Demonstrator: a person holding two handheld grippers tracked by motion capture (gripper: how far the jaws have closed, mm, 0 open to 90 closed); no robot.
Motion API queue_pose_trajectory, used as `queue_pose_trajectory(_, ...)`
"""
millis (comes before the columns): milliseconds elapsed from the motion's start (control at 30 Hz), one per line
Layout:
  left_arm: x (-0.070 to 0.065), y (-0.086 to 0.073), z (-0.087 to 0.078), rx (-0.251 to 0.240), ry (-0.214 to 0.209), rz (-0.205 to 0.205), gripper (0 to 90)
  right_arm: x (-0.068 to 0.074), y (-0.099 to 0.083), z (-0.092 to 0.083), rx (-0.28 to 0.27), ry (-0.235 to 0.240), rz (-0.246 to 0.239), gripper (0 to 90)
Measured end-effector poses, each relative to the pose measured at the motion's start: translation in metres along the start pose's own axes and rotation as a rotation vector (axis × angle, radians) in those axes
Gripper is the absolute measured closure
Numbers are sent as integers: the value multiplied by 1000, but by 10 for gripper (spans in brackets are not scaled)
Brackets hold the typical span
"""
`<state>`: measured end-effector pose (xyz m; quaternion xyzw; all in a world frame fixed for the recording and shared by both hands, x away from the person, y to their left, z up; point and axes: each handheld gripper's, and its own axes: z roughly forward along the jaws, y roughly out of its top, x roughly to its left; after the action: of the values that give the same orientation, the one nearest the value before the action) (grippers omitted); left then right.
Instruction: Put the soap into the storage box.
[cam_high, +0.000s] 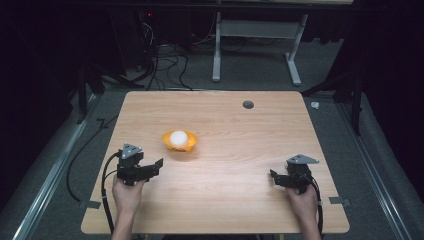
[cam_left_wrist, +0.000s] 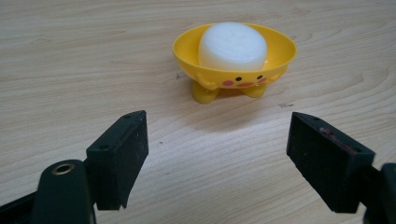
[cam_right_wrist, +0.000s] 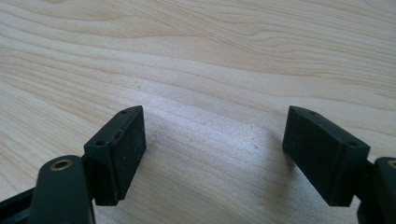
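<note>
Left gripper (cam_left_wrist: 217, 158), jaws apart, faces yellow dish (cam_left_wrist: 280, 49); white puck (cam_left_wrist: 232, 45) likely slippery: grip its sides.

Left hand-held gripper (cam_high: 150, 167) and right hand-held gripper (cam_high: 276, 178) both gape wide, held low

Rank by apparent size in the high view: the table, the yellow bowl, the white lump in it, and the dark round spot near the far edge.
1. table
2. yellow bowl
3. white lump
4. dark round spot
</note>
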<state>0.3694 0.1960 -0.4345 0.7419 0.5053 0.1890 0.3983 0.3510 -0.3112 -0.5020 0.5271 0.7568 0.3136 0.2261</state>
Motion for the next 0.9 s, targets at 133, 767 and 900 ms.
queue_pose_trajectory(133, 2, -4, 1, 5, 1, -12, 217, 0, 0, 0, 0, 0, 0, 223)
queue_pose_trajectory(767, 7, -18, 5, 39, 12, -34, 217, 0, 0, 0, 0, 0, 0, 223)
queue_pose_trajectory(900, 6, -21, 8, 40, 13, -40, 218, 0, 0, 0, 0, 0, 0, 223)
